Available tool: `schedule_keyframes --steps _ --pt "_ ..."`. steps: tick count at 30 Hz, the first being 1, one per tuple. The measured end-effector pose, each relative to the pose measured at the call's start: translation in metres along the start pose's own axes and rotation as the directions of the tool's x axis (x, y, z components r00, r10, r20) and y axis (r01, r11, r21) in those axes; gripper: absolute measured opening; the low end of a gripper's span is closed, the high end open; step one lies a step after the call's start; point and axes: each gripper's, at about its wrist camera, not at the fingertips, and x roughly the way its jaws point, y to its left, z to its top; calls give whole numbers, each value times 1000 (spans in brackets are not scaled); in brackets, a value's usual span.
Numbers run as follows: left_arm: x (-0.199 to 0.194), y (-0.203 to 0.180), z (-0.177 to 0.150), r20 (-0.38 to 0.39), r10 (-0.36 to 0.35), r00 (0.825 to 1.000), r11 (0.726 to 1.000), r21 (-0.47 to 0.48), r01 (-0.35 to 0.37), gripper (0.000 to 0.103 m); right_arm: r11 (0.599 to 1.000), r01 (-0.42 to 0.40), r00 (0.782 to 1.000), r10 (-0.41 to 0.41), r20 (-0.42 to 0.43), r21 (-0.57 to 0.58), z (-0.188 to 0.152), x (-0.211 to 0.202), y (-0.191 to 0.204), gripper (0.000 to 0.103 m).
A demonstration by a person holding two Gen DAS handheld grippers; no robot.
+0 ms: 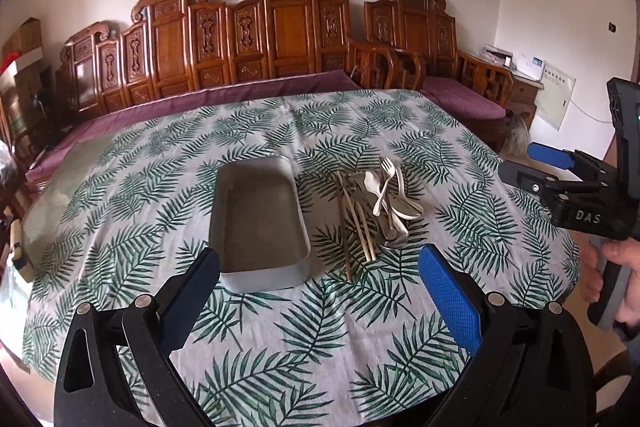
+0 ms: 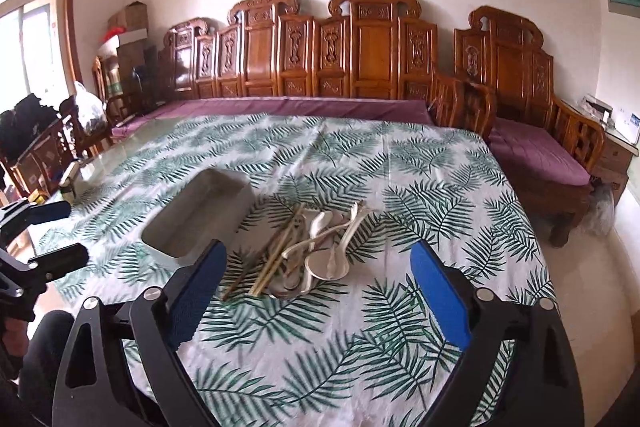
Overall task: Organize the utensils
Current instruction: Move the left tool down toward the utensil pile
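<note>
The bench point(image 1: 360, 327) is covered by a cloth printed with green fern leaves. A rectangular metal tray point(image 1: 260, 223) lies near the middle of the bench, its long axis running from the near edge toward the far edge; it is empty. Just beside the tray, on the side toward the right tool, lies a loose pile of utensils point(image 1: 376, 211). The pile comprises several chopsticks point(image 1: 354, 227) lying roughly parallel to the tray's long side, a pale fork point(image 1: 386, 183) resting across the top, pale spoons point(image 2: 328, 263), and a metal spoon point(image 1: 394, 237) at the near end of the pile. The utensils touch and overlap one another but do not touch the tray.

The left tool point(image 1: 320, 275) hangs above the near edge of the bench with its blue-padded jaws spread wide, nothing between them. The right tool point(image 2: 318, 267) is likewise held over the near edge, jaws wide apart and empty, aimed toward the utensil pile. A hand point(image 1: 616, 283) grips the right tool's handle.

A carved wooden sofa point(image 2: 360, 55) with purple cushions stands beyond the far edge.
</note>
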Motion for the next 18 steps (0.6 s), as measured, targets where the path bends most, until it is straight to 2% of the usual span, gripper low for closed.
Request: schedule_keyframes --steps 6,10,13,18 --pt "34 -7 9 -37 -25 999 999 19 26 95 1000 12 998 -11 -67 8 -1 43 -19 86" --pt "61 -14 15 -73 -42 996 999 27 44 88 1000 22 995 -22 -100 4 -1 67 -30 84" --pt "79 -21 18 -93 -34 995 998 55 39 80 1000 15 994 -14 -108 6 1 81 -35 84" --pt "110 -36 22 -117 6 993 989 145 11 78 1000 6 993 -4 -116 16 5 101 -42 84"
